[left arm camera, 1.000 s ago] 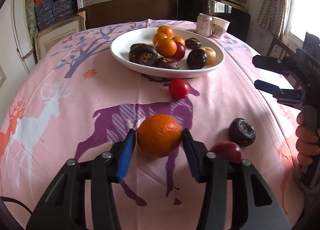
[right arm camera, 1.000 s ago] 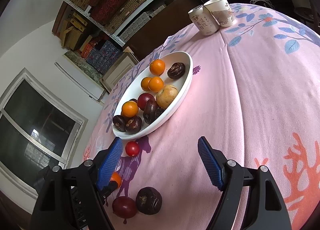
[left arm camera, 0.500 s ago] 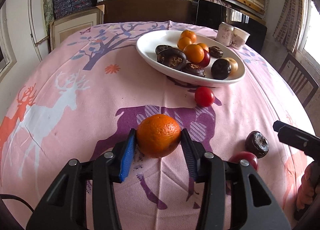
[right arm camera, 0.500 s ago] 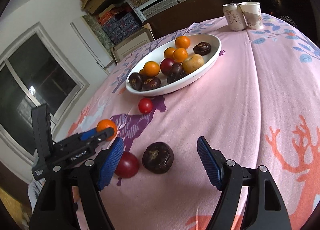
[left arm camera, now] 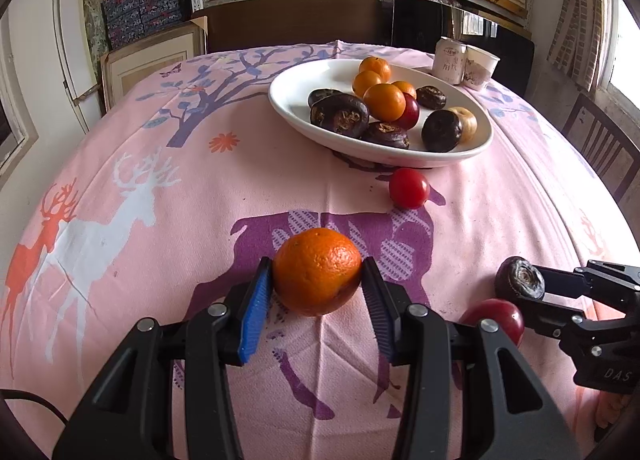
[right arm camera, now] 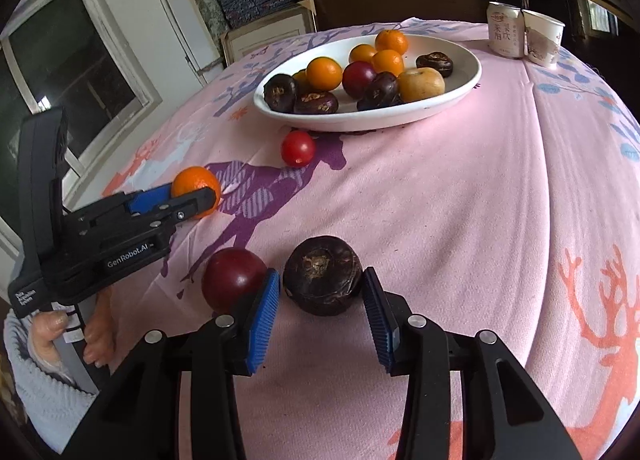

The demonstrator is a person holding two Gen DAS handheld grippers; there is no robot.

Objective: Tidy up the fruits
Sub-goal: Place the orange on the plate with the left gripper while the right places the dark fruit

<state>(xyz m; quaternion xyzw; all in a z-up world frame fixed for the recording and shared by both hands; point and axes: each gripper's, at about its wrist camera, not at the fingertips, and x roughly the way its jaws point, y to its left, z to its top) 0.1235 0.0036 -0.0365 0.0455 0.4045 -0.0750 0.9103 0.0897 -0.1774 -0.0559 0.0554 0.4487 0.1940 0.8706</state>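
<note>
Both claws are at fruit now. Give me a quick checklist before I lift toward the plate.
1. Left claw clamps the orange: ok.
2. Right claw, jaws just closing, pads at the dark fruit: firm contact cannot tell.
3. Red plum beside the right claw's left pad, touching: not ok, may roll.
4. Free room on the plate: ok.
5. Small red fruit lies before the plate: not ok.

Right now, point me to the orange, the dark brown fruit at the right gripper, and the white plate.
orange (left arm camera: 317, 271), left wrist view, front face.
dark brown fruit (right arm camera: 322, 275), right wrist view, top face.
white plate (right arm camera: 448, 98), right wrist view, near rim.
</note>
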